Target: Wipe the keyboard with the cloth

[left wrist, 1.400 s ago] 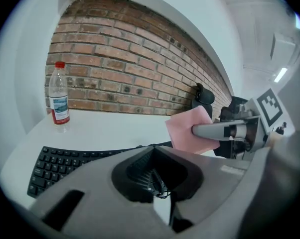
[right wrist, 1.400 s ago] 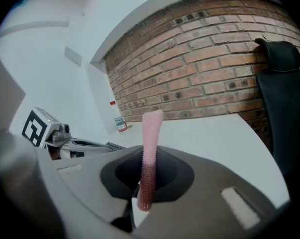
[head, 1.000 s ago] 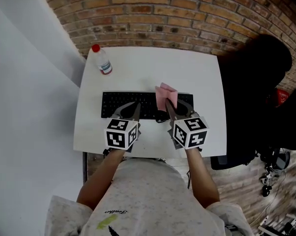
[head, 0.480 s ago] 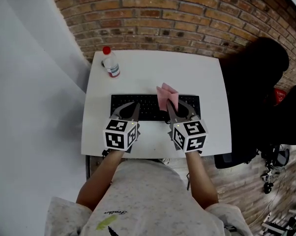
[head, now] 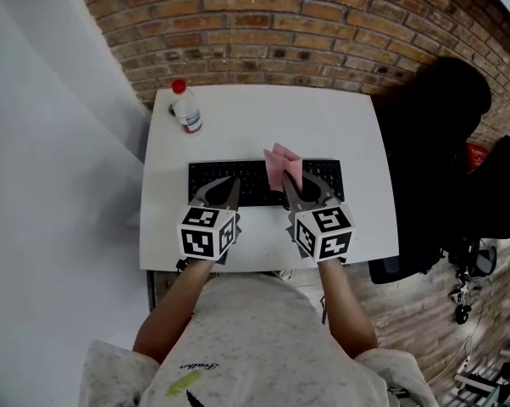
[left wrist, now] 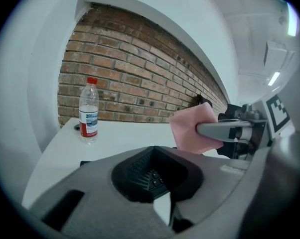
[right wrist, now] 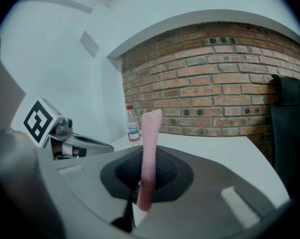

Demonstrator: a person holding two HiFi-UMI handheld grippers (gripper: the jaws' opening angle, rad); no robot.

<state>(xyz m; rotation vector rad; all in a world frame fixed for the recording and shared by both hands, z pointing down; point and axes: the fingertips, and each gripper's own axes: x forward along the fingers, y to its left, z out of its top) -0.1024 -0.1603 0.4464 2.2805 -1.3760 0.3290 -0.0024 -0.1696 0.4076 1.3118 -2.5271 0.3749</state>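
A black keyboard point(head: 255, 181) lies across the middle of the white table point(head: 348, 134). My right gripper point(head: 287, 179) is shut on a pink cloth point(head: 280, 164), which stands up above the keyboard's right half; in the right gripper view the pink cloth point(right wrist: 149, 158) rises edge-on between the jaws. My left gripper point(head: 231, 181) hovers over the keyboard's left half, jaws closed with nothing between them. In the left gripper view the keyboard keys point(left wrist: 151, 175) show through the jaw opening and the cloth point(left wrist: 192, 128) hangs at the right.
A clear water bottle point(head: 185, 108) with a red cap stands at the table's back left corner. A brick wall point(head: 306, 24) runs behind the table. A black office chair point(head: 437, 142) stands just right of it.
The view has shifted a little; both grippers and the cloth keep the same places over the keyboard.
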